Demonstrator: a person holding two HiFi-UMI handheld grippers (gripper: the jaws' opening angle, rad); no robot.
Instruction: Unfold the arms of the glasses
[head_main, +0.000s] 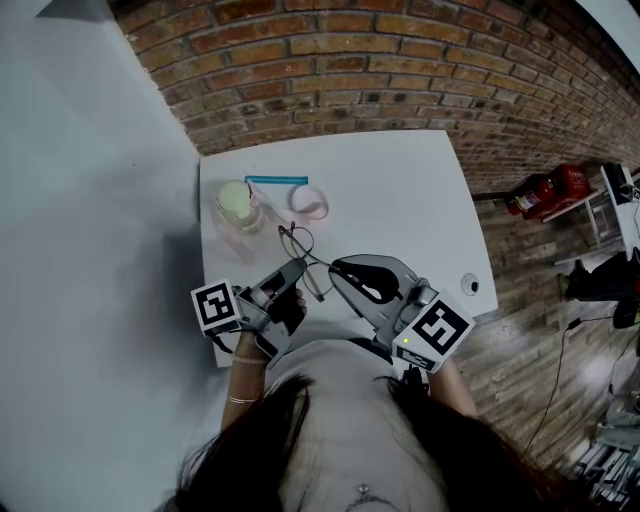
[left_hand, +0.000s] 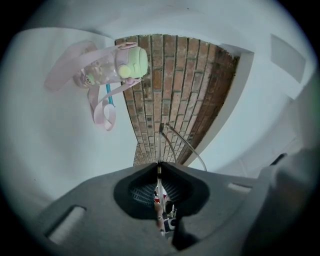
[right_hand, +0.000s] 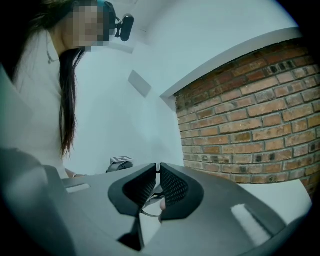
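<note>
The thin, dark wire glasses (head_main: 303, 252) are held up in the air between the two claws. They hang over the near edge of the white square tabletop (head_main: 400, 200), close to the person's body. I think they are held this close so the person can look straight down at them.

The left claw (head_main: 297, 268) is closed tight on a thin wire part of the glasses. In the left gripper view the wire runs straight through the shut jaws, and the round rims stick out past the tips. This claw seems to be the holder, keeping the frame from wobbling.

The right claw (head_main: 336, 268) comes in from the other side. Its jaws are almost together, with only a thin slit between them. In the right gripper view a curved bit of rim shows just behind the jaws, so I think it is pinching the glasses too. It looks like the one that will swing an arm open. The wire is very thin, so a hard tug could bend it or make it slip out.

Farther back on the tabletop lies a clear bottle with a pale green lid (head_main: 238, 207). Its pink strap (head_main: 310, 202) curls beside it, and a blue-green stick (head_main: 277, 181) lies just behind. They are well away from the claws. A red brick wall (head_main: 350, 60) stands behind the tabletop.
</note>
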